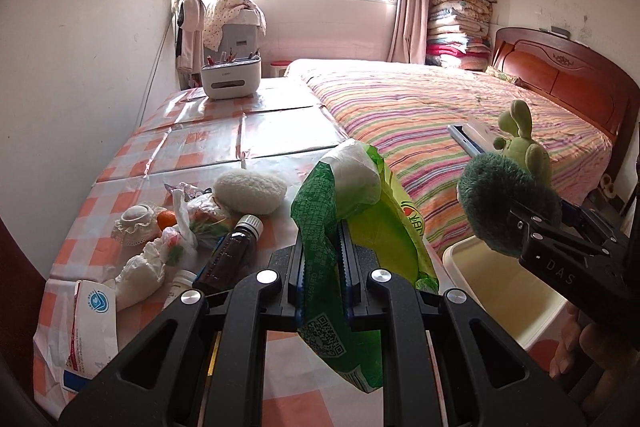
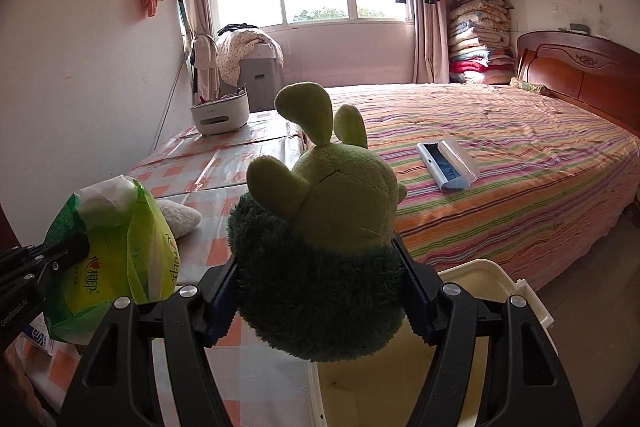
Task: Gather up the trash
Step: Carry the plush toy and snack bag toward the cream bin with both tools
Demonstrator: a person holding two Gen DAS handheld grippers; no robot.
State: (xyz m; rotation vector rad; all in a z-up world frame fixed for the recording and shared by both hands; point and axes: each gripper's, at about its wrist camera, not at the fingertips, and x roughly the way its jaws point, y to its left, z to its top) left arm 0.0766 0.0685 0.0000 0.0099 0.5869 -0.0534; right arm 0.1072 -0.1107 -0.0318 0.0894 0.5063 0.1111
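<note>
**Both grippers loaded above the table's edge**

From the left wrist, the left gripper (image 1: 325, 259) has its jaws pinched narrowly on a green plastic bag (image 1: 352, 211) with something white inside; the bag hangs crumpled between the pads. Behind it on the checked tablecloth (image 1: 208, 139) lie a brown bottle (image 1: 234, 251), crumpled tissues (image 1: 140, 273), a white fluffy pad (image 1: 249, 191) and a paper packet (image 1: 90, 327). On the right, the right gripper (image 1: 516, 227) carries a green plush toy (image 1: 506, 187) above a cream bin (image 1: 504, 291). A hand (image 1: 576, 347) shows at the lower right edge, blurred.

From the right wrist, the right gripper (image 2: 320, 291) stands wide, its pads pressed on the toy's (image 2: 320, 227) dark furry body, just over the bin's rim (image 2: 504, 275). The left gripper (image 2: 64, 255) holds the bag (image 2: 120, 239) at left. A lint brush (image 2: 447, 165) lies on the striped bed (image 2: 520, 163).
</note>
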